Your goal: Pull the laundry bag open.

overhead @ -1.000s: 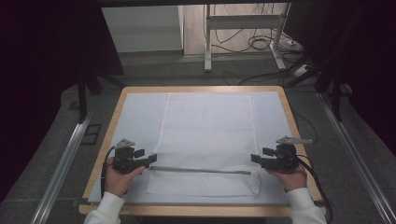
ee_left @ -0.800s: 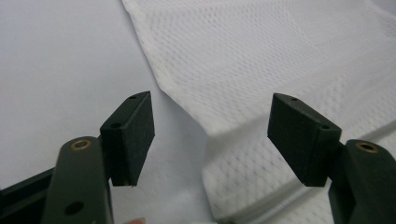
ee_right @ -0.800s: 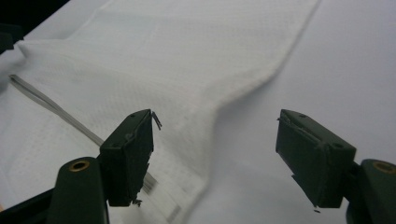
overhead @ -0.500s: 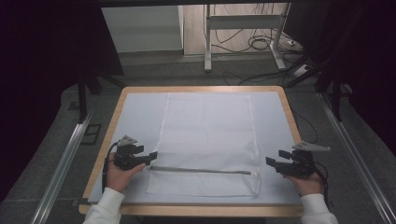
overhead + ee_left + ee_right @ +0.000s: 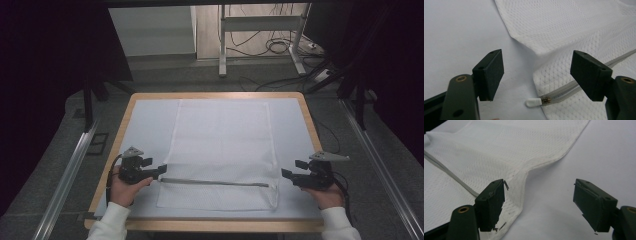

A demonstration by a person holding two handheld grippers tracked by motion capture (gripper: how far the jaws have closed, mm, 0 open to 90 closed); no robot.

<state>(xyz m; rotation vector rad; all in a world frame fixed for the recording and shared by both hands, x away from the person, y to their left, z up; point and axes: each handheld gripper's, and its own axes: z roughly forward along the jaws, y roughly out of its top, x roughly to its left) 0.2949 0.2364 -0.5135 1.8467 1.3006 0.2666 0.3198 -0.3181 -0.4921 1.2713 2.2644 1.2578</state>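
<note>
Plain white mesh bag [image 5: 222, 150], grey zipper [image 5: 215, 182]

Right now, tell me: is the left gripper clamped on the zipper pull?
No. In the left gripper view the left gripper stands open, and the white zipper pull lies free on the table between its jaws.

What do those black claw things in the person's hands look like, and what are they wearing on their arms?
Each black hand-held tool, the left tool and the right tool, has two blocky jaws with flat dark pads and small brass-coloured screws. A grey three-cornered plate sits on top, and a black cable trails away. The person wears white long sleeves.
</note>
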